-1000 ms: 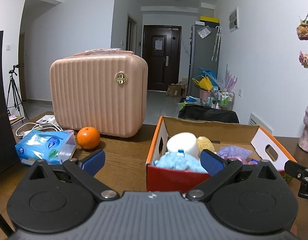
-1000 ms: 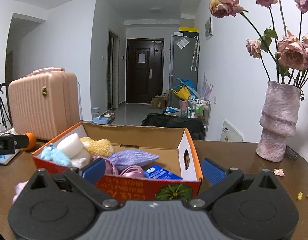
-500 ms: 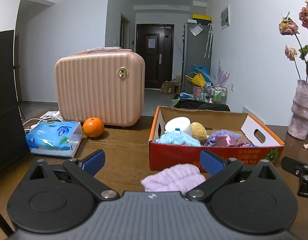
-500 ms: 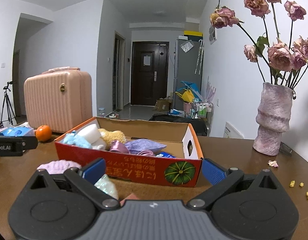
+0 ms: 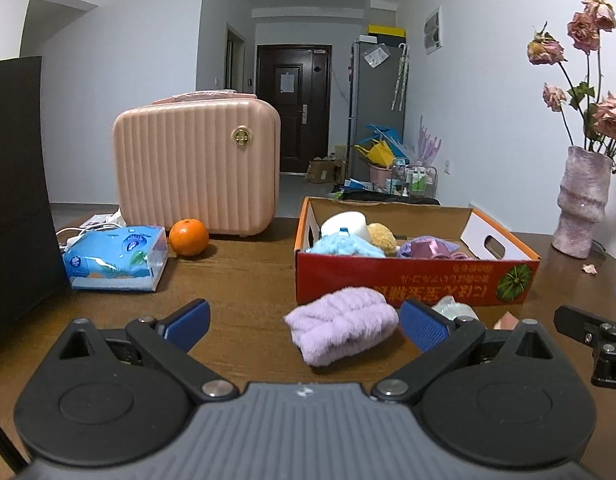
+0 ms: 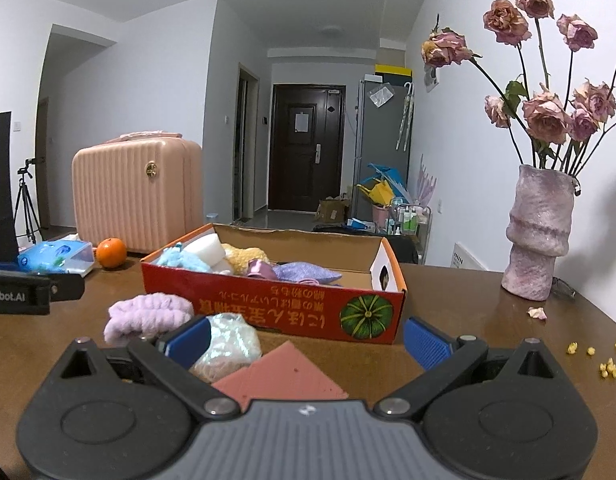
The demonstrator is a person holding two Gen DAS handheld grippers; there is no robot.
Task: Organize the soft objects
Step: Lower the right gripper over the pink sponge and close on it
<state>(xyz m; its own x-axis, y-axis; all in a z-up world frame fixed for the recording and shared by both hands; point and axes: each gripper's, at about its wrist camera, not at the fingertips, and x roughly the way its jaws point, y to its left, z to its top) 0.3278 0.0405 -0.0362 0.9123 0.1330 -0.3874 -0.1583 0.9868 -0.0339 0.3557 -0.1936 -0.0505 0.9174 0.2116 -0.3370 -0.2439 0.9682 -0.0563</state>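
Left gripper (image 5: 304, 322) open, empty, low over the brown wooden table (image 5: 236, 276); fluffy lilac rolled cloth (image 5: 341, 322) lies just ahead, right of centre, long axis crosswise, before the red cardboard box (image 5: 411, 276). Right gripper (image 6: 306, 338) open too, nearer the iridescent crinkly pouch (image 6: 228, 340) and pink flat sponge (image 6: 284, 372), so left likely takes the cloth.

You can read "Robot.AI", white letters, on black body of left gripper (image 6: 18, 295), at left edge of right wrist view. Red cardboard box (image 6: 276, 309) front wall carries yellow characters printed upside down, illegible to you. Tissue pack (image 5: 114, 258) logo too small.
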